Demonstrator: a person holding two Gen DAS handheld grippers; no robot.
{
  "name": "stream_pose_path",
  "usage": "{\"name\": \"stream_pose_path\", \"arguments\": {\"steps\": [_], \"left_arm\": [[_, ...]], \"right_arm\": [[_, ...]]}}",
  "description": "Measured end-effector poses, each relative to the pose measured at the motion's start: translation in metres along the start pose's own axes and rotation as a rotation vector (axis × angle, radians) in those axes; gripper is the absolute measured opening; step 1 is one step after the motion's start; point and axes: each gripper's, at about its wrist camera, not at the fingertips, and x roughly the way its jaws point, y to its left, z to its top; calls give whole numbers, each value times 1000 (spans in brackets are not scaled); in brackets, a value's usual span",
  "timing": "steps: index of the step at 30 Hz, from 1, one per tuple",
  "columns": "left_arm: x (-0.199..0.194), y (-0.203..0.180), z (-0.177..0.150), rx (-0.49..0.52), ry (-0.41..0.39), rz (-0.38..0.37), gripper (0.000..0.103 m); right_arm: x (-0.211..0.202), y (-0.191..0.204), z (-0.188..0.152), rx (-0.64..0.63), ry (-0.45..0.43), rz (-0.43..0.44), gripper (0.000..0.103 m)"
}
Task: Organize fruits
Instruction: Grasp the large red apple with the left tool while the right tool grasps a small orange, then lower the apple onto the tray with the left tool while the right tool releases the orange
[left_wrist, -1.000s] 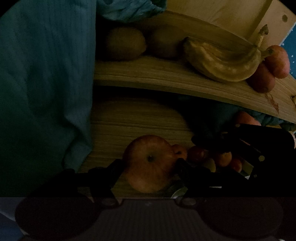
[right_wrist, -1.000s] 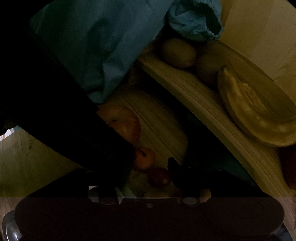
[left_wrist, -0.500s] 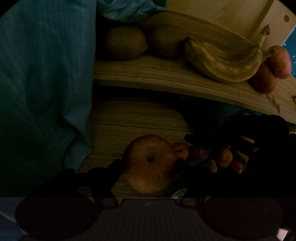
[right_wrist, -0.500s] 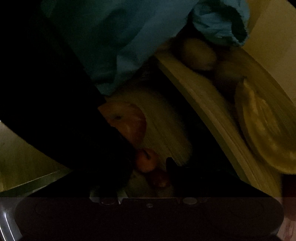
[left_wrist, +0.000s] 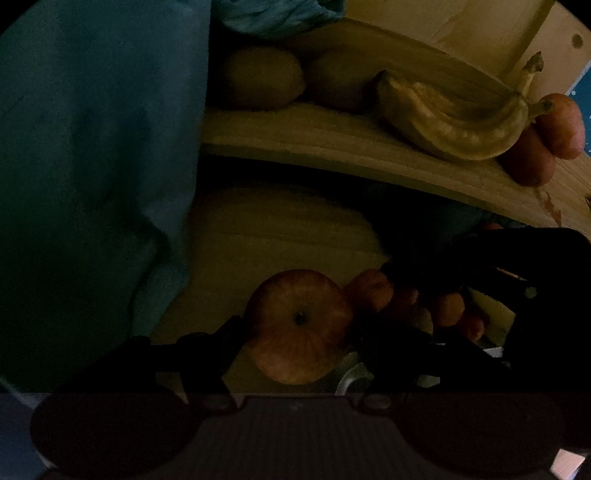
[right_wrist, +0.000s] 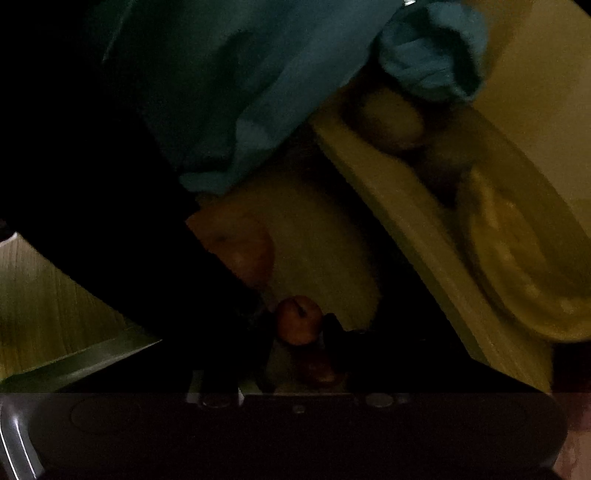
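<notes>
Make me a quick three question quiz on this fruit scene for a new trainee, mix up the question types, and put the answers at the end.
1. True or false: the left gripper has its fingers either side of the large red apple.
2. Which lies on the upper curved wooden tray? A) yellow banana bunch B) a green pear C) a pineapple
3. Fill in: the small red fruit sits between the ___ gripper's fingers.

Key: 1 true; 2 A; 3 right

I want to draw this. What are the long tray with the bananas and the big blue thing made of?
The tray looks like pale wood, matte: streaky grain lines run along it. The blue thing looks like soft woven cloth, perhaps a sleeve: it folds and wrinkles. The dim light leaves both uncertain.
</notes>
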Motion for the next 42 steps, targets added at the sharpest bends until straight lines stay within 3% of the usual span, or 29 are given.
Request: {"name": "stream_pose_path", "arguments": {"steps": [12, 20, 32, 42], "left_arm": [[-29, -24, -21, 72, -62, -7, 68], [-31, -53, -45, 156, -15, -47, 68], [-17, -64, -63, 188, 69, -50, 68], [-19, -64, -68, 192, 63, -46, 68]], "right_arm": [[-70, 36, -28, 157, -54, -104, 30], [-87, 50, -63, 251, -16, -135, 30], [-82, 60, -90, 337, 51, -149, 30], [-78, 63, -96, 362, 71, -138, 31]]}}
